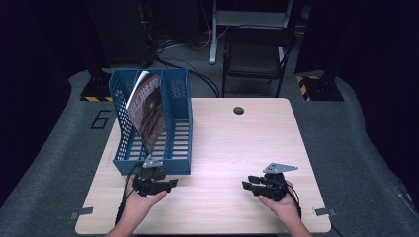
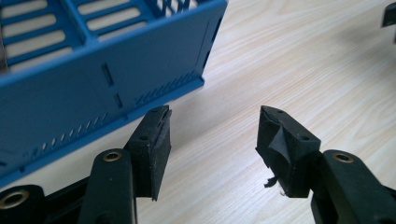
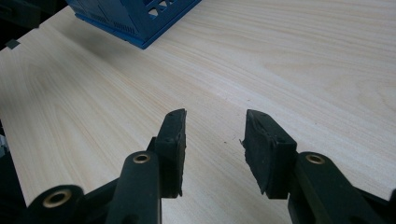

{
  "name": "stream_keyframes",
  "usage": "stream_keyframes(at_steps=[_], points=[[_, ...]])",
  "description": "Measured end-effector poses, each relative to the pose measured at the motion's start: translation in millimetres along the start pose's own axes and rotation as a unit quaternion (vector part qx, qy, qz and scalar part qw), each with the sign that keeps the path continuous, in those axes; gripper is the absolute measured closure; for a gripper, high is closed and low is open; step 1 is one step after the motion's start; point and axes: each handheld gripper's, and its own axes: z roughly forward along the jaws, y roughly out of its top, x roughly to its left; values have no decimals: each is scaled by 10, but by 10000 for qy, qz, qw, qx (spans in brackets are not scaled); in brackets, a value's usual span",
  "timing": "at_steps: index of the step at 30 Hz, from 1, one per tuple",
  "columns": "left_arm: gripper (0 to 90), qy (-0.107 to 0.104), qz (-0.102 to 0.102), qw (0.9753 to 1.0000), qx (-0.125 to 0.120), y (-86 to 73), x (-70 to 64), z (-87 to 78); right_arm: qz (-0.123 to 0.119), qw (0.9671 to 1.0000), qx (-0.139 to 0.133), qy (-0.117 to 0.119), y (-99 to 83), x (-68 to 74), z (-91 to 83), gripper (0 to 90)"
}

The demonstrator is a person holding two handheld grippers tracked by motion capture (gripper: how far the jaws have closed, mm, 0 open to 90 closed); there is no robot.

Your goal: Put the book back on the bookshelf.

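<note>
A blue slotted file rack point(image 1: 173, 123) stands on the left part of the wooden table point(image 1: 237, 143). A magazine with a red cover point(image 1: 147, 111) leans upright inside it. My left gripper point(image 1: 159, 184) rests on the table just in front of the rack's near end, held by a hand, jaws open with nothing between them. The left gripper view has the rack's blue front wall point(image 2: 93, 88) close ahead of the gripper point(image 2: 214, 140). My right gripper point(image 1: 252, 183) lies at the front right, open and empty. Its own view shows the gripper point(image 3: 215, 135) over bare wood, the rack's corner point(image 3: 135, 18) far off.
A dark cable hole point(image 1: 238, 110) sits near the table's far edge. Behind the table stand a black folding chair point(image 1: 257, 54) and a white stand. Grey carpet surrounds the table. Metal brackets point(image 1: 79, 214) mark the front corners.
</note>
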Motion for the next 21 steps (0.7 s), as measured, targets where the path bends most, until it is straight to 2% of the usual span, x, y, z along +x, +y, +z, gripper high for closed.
stream_keyframes(at_steps=[5,10,13,15,18,21], points=[[443,8,-113,9999,-21,-103,28,64,19,10000,36,5,-6,1,6,585],[443,-106,-178,9998,6,-199,36,139,-24,10000,50,-11,-9,0,21,585],[441,-127,-68,9999,-20,-235,34,174,-17,10000,58,-2,-7,4,25,585],[441,-111,-102,9999,-33,-253,19,192,-17,10000,60,5,-7,3,29,585],[440,-119,-29,9999,-21,-279,5,228,-45,10000,76,-7,-7,3,34,585],[440,-190,185,9996,105,-304,-6,262,-22,10000,95,-12,-10,13,37,585]])
